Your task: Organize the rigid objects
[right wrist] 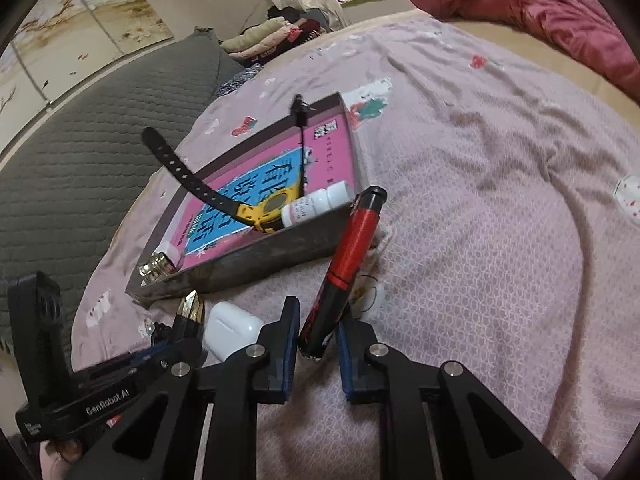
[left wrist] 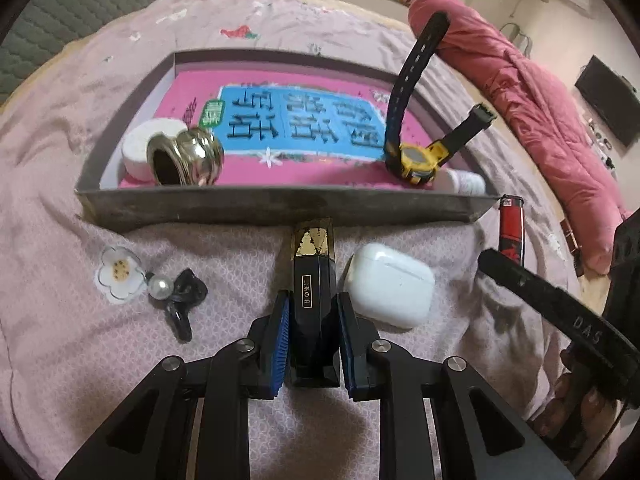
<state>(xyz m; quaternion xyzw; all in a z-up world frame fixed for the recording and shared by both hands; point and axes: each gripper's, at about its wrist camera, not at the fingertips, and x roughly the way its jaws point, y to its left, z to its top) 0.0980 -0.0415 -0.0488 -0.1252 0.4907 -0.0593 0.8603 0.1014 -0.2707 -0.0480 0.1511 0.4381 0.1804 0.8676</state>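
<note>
The left tongs [left wrist: 312,344] are nearly closed, their blue pads pressed on both sides of a black faceted stick with a gold-flecked tip [left wrist: 313,280]. The right tongs [right wrist: 318,354] stand narrowly parted around the near end of a red and black cylindrical marker pen [right wrist: 346,270]; the left pad meets the pen, but contact at the right pad cannot be told.

Both items lie on the pink patterned bedsheet [right wrist: 480,200], just near of a shallow grey-walled cardboard box with a pink and blue printed floor [left wrist: 280,210].

- Stick: long axis runs near to far, gold tip pointing at the box's near wall and touching or almost touching it.
- Pen: long axis runs near to far, tilted right, black cap resting by the box's right near corner.

Adjacent items:
- A white glossy earbud case [left wrist: 390,284] lies just right of the stick, close to the right pad.
- A white flower charm with pearl and black bow [left wrist: 152,284] lies well to the left.
- Inside the box: a yellow and black wristwatch [left wrist: 420,160], a white plastic bottle [right wrist: 316,204], a shiny gold metal ring-shaped fitting [left wrist: 184,156] against a white round disc [left wrist: 146,146].
</note>
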